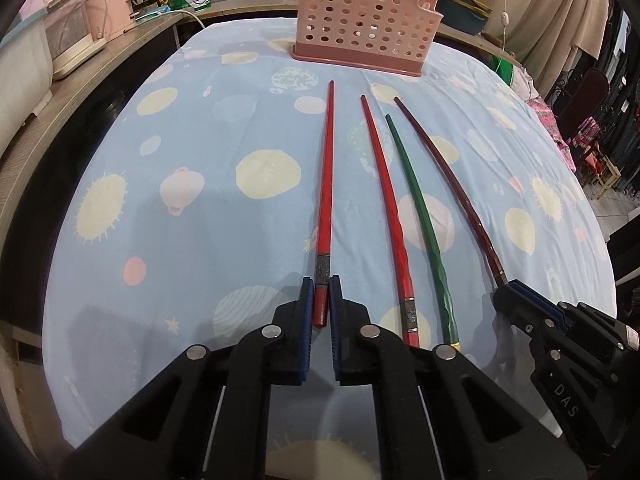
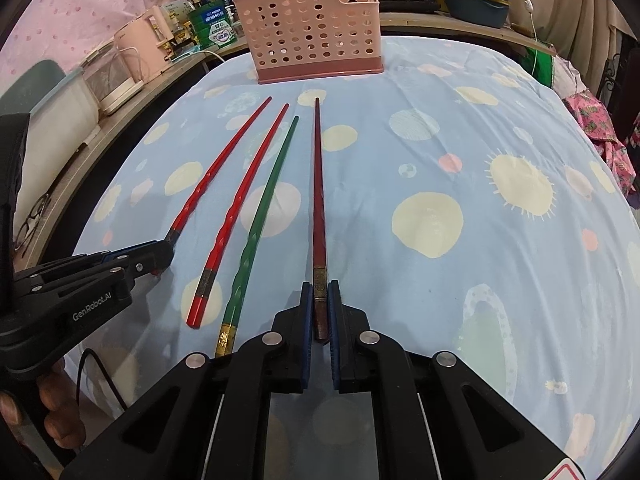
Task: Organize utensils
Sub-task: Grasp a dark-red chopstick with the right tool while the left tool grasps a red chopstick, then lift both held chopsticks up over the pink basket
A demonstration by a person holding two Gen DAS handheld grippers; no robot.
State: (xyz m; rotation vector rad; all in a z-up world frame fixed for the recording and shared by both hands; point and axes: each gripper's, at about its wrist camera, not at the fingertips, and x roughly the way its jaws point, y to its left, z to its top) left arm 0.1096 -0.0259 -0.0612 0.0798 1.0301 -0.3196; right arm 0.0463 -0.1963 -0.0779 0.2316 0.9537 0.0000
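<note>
Both grippers are pinching chopsticks near their thick ends. Left gripper (image 1: 320, 292) has its blue pads pressed on the sides of a bright red chopstick (image 1: 326, 184), which has a dark metal band near the thick end. Right gripper (image 2: 320, 296) is squeezing a dark red chopstick (image 2: 318, 200), which has a brownish gold band by the pads. Four chopsticks lie side by side on the blue tablecloth (image 1: 192, 132), which has yellow suns, pale circles and planets on it. Between the two that are pinched lie a second red chopstick (image 1: 384, 200) with a twisty handle and a metal band, and a green chopstick (image 1: 420, 216) with a gold tip at its thick end. Their thin ends all point toward a pink utensil holder (image 1: 360, 16) that stands upright at the far side of the table. It has many round holes in its walls and a darker pink base. The chopstick tips are near it but do not touch it. A pink kettle (image 2: 136, 48) and a green can (image 2: 212, 24) sit on the shelf behind.
</note>
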